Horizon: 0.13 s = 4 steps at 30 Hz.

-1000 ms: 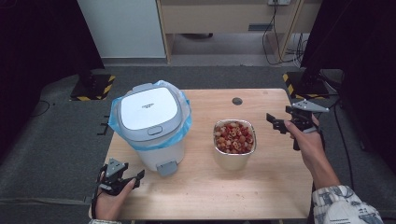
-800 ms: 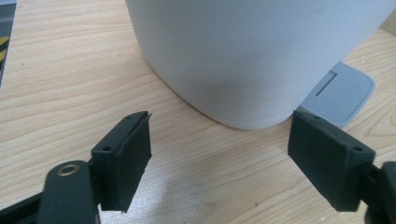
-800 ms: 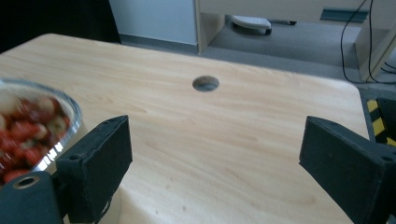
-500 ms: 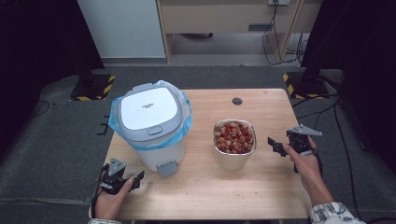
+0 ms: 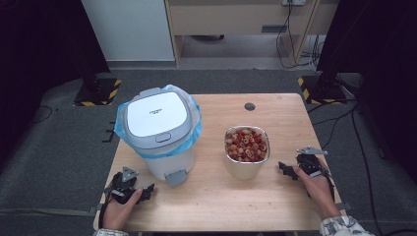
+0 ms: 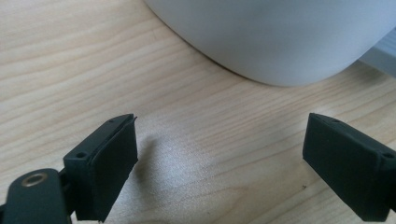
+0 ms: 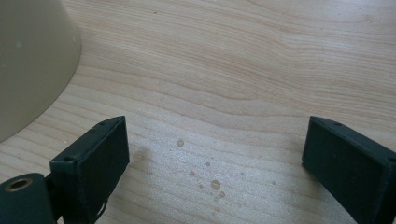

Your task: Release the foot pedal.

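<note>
Table (image 5: 211, 196): lidded bin (image 5: 158, 130) left, bowl (image 5: 247, 151) of food right, untouched; left gripper (image 5: 145, 192) beside bin, open, empty, jaws just widened; right gripper (image 5: 285, 169), lowered to table beside bowl since earlier frame, open, empty—likely poised for bowl.

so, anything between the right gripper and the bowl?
Nothing visible. The right gripper sits low over bare table, jaws open and empty, with the metal bowl of red and pale pieces just to its left. The bin stands beyond the bowl.
</note>
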{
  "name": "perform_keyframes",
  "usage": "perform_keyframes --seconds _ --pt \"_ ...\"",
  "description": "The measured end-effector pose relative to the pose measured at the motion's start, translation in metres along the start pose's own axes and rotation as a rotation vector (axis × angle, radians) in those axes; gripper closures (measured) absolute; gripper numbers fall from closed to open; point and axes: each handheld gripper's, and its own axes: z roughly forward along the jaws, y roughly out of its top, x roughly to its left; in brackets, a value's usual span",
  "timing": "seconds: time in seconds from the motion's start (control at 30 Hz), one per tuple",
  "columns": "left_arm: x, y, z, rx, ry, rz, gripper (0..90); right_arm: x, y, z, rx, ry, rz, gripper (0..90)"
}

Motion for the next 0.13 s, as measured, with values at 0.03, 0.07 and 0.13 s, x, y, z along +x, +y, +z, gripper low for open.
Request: perform_keyframes --seconds 0.03,0.07,0.13 --pt "-0.0003 0.0 0.0002 0.001 -0.001 0.001 9.0 0.0002 0.0 0.0 0.001 -0.004 -0.002 7.7" --pt "-0.0003 0.0 0.0002 0.001 -0.001 0.001 9.0 0.0002 0.0 0.0 0.001 -0.004 -0.002 7.7" --pt "-0.0013 0.0002 0.0014 0.009 -0.002 0.008 8.5 0.0053 0.0 0.0015 0.017 -0.033 -0.039 6.8"
